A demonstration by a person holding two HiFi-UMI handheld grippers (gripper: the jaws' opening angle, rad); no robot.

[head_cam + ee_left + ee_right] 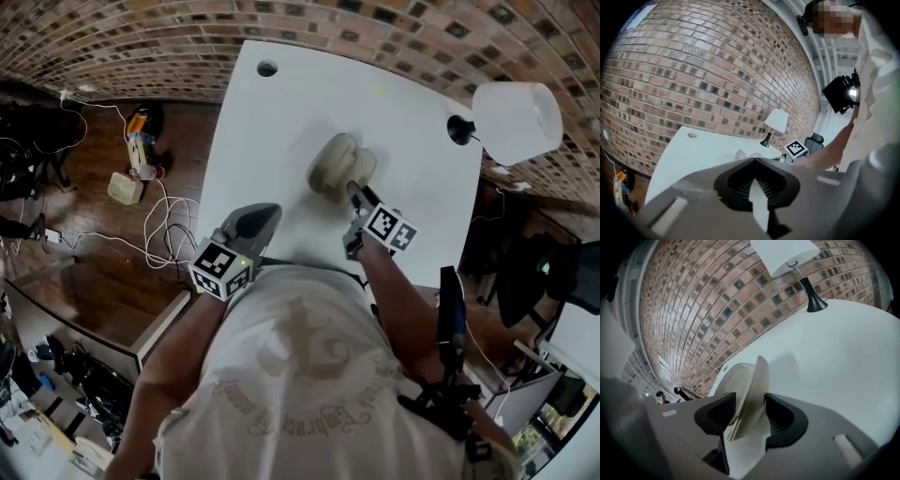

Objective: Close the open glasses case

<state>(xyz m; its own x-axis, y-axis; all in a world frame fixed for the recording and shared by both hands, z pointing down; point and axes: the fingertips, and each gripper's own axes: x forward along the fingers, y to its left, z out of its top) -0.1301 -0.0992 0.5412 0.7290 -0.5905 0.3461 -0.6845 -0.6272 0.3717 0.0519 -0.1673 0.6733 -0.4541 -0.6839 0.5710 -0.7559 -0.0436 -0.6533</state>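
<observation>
Standing between parted right gripper [751,401] jaws, glasses case [740,379]

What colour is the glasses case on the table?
Beige, a pale cream-tan glasses case; it shows best in the head view.

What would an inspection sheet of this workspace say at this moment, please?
Surface: white table, with a cable hole near its far left corner.
Job's things: beige glasses case, open, with its lid raised.
Clutter: white lamp at the far right corner.
Grippers: left tongs shut and empty, at the near edge; right tongs open, the lid between the jaws.
Cables: white cables loose on the floor, left of the table.
Surroundings: brick wall, wooden floor.
</observation>
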